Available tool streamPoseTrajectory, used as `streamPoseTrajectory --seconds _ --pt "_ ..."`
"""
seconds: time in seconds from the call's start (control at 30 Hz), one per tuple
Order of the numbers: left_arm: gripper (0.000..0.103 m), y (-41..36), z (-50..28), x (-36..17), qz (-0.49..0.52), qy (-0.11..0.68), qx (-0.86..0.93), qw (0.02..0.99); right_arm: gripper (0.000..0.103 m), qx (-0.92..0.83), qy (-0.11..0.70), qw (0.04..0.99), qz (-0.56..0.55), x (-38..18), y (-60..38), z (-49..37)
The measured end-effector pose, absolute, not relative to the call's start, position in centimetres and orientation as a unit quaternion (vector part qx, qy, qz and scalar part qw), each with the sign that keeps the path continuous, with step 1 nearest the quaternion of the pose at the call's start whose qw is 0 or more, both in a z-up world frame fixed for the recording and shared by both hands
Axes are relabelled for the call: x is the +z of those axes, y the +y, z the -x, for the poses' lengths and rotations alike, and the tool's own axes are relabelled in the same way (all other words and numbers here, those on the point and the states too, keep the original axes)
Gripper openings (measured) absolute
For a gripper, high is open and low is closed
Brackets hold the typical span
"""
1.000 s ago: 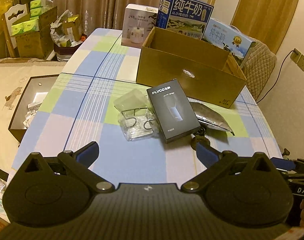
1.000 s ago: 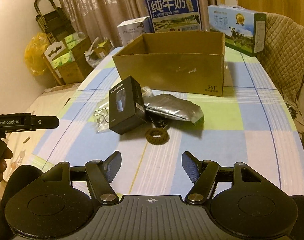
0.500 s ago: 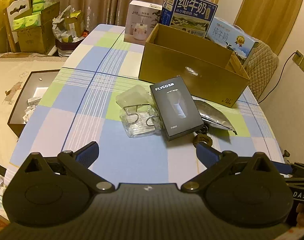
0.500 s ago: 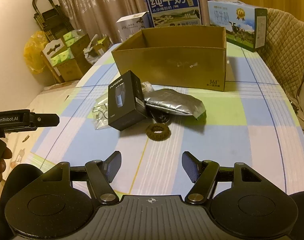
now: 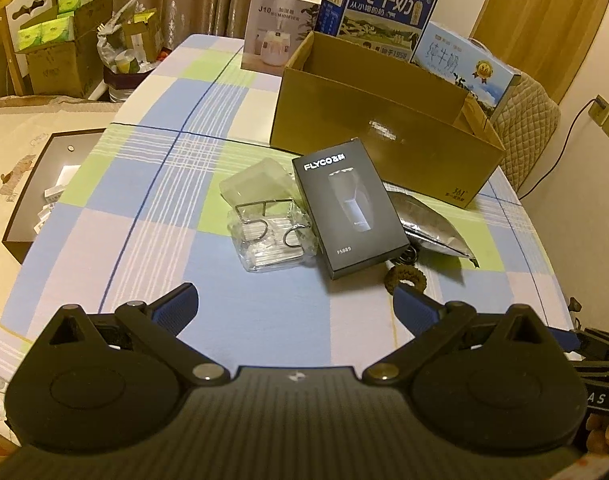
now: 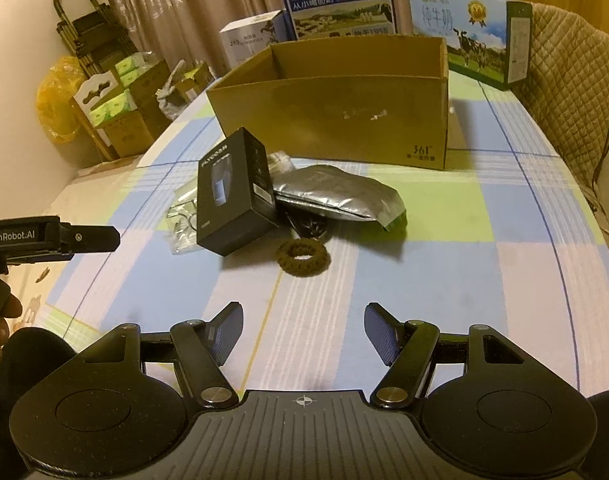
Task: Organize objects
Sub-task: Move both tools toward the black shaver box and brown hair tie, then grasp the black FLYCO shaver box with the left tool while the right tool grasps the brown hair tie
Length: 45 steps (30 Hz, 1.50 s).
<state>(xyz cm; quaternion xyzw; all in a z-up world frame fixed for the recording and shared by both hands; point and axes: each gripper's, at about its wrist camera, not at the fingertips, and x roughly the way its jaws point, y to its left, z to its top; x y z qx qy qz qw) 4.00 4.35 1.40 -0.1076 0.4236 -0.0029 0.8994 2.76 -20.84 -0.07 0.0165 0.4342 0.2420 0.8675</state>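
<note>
A black FLYCO shaver box (image 5: 350, 208) (image 6: 234, 196) lies mid-table, leaning on a clear plastic packet with wire hooks (image 5: 270, 236) (image 6: 182, 220). A silver foil pouch (image 5: 432, 228) (image 6: 340, 196) lies to its right, and a brown hair tie (image 5: 404, 278) (image 6: 303, 258) rests in front. Behind them stands an open cardboard box (image 5: 384, 128) (image 6: 336, 112). My left gripper (image 5: 294, 306) hovers open short of the packet, nothing between its fingers. My right gripper (image 6: 302, 330) is open too, just short of the hair tie.
Two milk cartons (image 6: 336, 4) (image 6: 472, 36) and a white humidifier box (image 5: 278, 28) stand behind the cardboard box. A quilted chair (image 6: 572, 92) sits at the right. An open dark box (image 5: 36, 192) lies on the floor left of the checked tablecloth (image 5: 152, 216).
The right gripper has sunk slightly and come closer to the hair tie. In the left view the objects have shifted a little, with the hair tie now clear of the finger.
</note>
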Motion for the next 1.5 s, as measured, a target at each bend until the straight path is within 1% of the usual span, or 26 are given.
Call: streamPoseTrajectory --seconds 0.63,1.0,1.13,1.27,1.3,1.33,1.47,1.5 --pt "0.102 4.1 -8.6 -1.9 0.106 0.454 -0.011 0.885 0.064 0.239 0.448 0.862 0.002 -4.2 -18.1 -7.3" --pt "0.102 4.4 -11.7 -3.1 0.108 0.458 -0.014 0.882 0.064 0.258 0.432 0.862 0.057 -7.2 -14.5 -10.2" --pt "0.102 4.5 -12.6 -3.3 0.109 0.458 -0.017 0.882 0.062 0.256 0.434 0.861 0.072 -8.2 -13.6 -10.8" --pt "0.102 4.7 -13.2 -3.8 0.113 0.459 -0.019 0.881 0.058 0.256 0.427 0.863 0.087 -8.6 -13.0 -11.1" --pt "0.102 4.7 -13.4 -3.9 0.115 0.460 -0.019 0.880 0.055 0.254 0.426 0.863 0.092 -8.7 -12.8 -11.2" --pt "0.102 4.8 -13.5 -3.9 0.116 0.460 -0.019 0.880 0.050 0.253 0.423 0.865 0.099 -8.8 -12.7 -11.2" --pt "0.102 4.9 -13.7 -4.2 0.120 0.462 -0.020 0.879 0.037 0.253 0.418 0.865 0.116 -8.8 -12.4 -10.8" --pt "0.102 4.9 -13.7 -4.2 0.120 0.462 -0.020 0.878 0.025 0.253 0.418 0.864 0.118 -8.8 -12.4 -10.7"
